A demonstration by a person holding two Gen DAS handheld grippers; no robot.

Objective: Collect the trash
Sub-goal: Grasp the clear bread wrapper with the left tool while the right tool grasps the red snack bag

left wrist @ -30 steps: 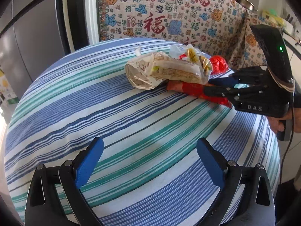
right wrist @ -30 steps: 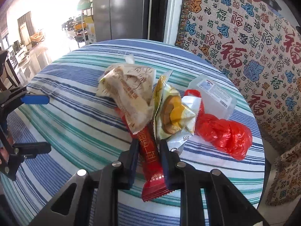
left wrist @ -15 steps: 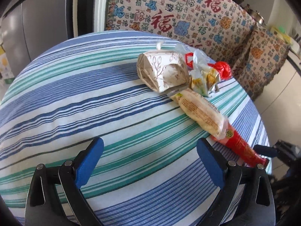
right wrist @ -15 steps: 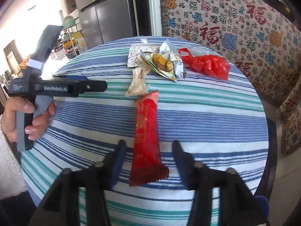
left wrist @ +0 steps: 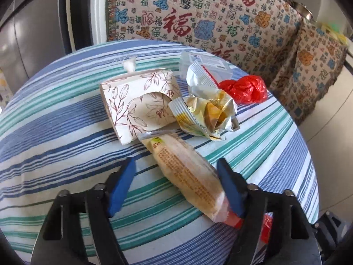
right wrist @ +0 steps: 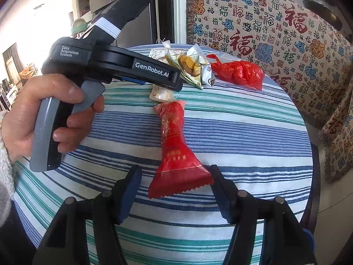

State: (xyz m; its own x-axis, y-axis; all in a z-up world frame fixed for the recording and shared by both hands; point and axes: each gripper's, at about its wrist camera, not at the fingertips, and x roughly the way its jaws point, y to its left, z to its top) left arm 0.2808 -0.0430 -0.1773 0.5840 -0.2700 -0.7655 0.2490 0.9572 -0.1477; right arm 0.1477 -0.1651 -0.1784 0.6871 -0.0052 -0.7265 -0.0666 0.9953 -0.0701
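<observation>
Trash lies on a round striped table [left wrist: 55, 132]. In the left wrist view my left gripper [left wrist: 176, 187] is open, its jaws on either side of a long beige snack wrapper [left wrist: 187, 172]. Beyond it lie a floral paper cup [left wrist: 136, 108] on its side, a crumpled yellow foil wrapper [left wrist: 207, 114] and a knotted red plastic bag [left wrist: 245, 88]. In the right wrist view my right gripper [right wrist: 174, 190] is open around the near end of a red snack wrapper [right wrist: 174, 145] that lies flat on the table [right wrist: 242, 132]. The left gripper's body [right wrist: 114, 64] reaches over the pile.
A clear plastic box [left wrist: 207, 64] and a small white tuft [left wrist: 130, 65] lie behind the pile. A patterned cloth [left wrist: 198, 17] covers furniture behind the table. A steel fridge [left wrist: 33, 33] stands at the left. The table edge [right wrist: 308, 154] is near on the right.
My right gripper let go of the red wrapper and opened, having drawn it out toward the table's edge. My left gripper moved forward and now straddles the beige wrapper.
</observation>
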